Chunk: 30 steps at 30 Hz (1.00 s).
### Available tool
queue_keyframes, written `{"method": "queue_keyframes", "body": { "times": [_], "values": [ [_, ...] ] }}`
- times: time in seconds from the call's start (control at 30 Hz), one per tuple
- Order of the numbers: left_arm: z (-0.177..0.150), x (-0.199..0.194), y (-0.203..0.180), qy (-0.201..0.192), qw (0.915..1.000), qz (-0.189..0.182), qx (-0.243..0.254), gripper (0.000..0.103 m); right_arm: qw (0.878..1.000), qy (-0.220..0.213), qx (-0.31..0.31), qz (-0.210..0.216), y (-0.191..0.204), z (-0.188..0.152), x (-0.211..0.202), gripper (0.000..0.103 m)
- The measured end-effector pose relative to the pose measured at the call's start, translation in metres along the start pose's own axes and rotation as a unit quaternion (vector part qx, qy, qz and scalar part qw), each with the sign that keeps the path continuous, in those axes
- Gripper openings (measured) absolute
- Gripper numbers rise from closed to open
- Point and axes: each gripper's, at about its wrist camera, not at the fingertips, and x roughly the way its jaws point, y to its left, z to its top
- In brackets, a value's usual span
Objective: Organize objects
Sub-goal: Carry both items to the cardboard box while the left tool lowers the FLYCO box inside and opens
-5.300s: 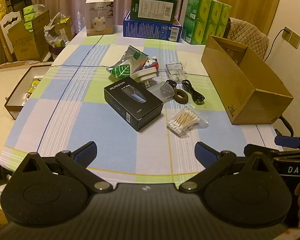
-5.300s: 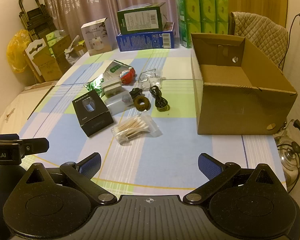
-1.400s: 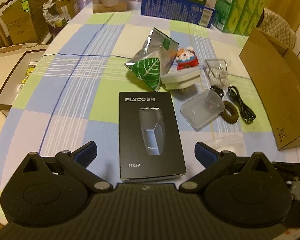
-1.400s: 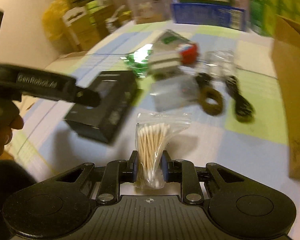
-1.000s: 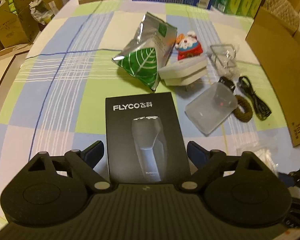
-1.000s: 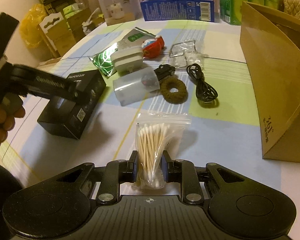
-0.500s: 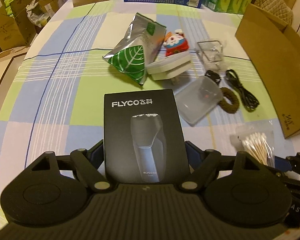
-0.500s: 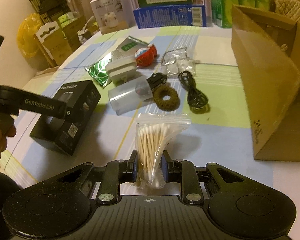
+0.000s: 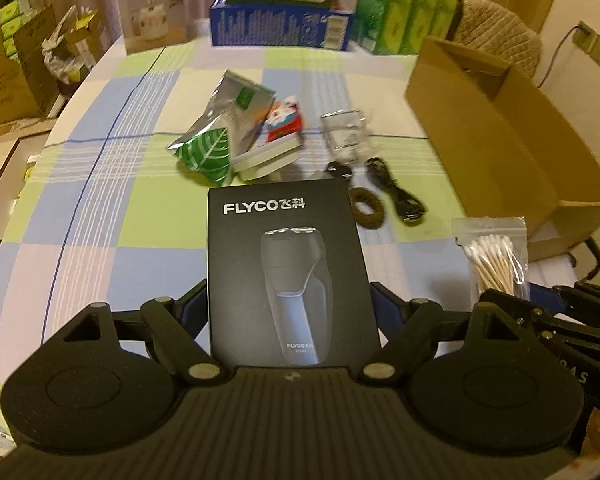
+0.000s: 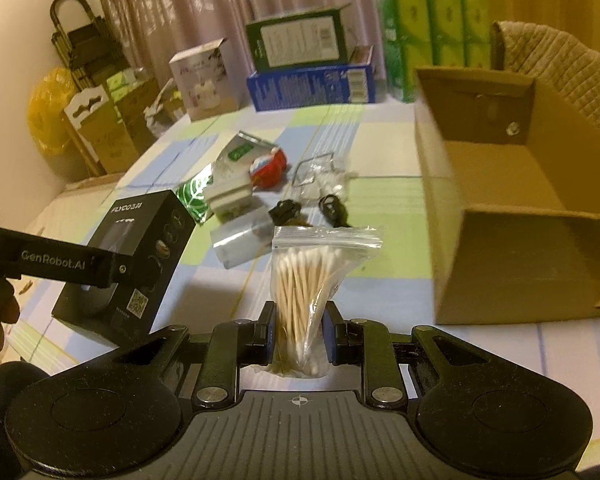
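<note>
Cardboard box [image 10: 512,248] open; claws grip shaver box [image 9: 288,272], swab bag [image 10: 300,280]

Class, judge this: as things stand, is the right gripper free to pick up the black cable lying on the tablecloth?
Probably not: the right gripper is shut on the cotton swab bag, so it has no free jaws for the black cable.

Both wrist cameras looked forward and down over the tabletop [image 9: 100,208] from its near edge, the left one close behind the shaver box [image 9: 288,264]. Both views shared the cardboard box [image 10: 520,216] and swabs [image 10: 304,276].
</note>
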Motion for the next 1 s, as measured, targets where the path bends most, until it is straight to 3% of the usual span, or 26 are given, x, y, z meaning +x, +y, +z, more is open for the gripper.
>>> {"method": "queue_keyframes", "body": {
  "times": [0.5, 1.0],
  "values": [
    [0.001, -0.048, -0.057, -0.037, 0.9978, -0.044, 0.033, 0.079, 0.999, -0.042, 0.017, -0.030, -0.017, 0.001, -0.064, 0.020],
    [0.037, -0.049, -0.124, -0.057, 0.9907, -0.089, 0.086, 0.079, 0.993, -0.085, 0.033, -0.078, -0.070, 0.032, -0.104, 0.020]
  ]
}}
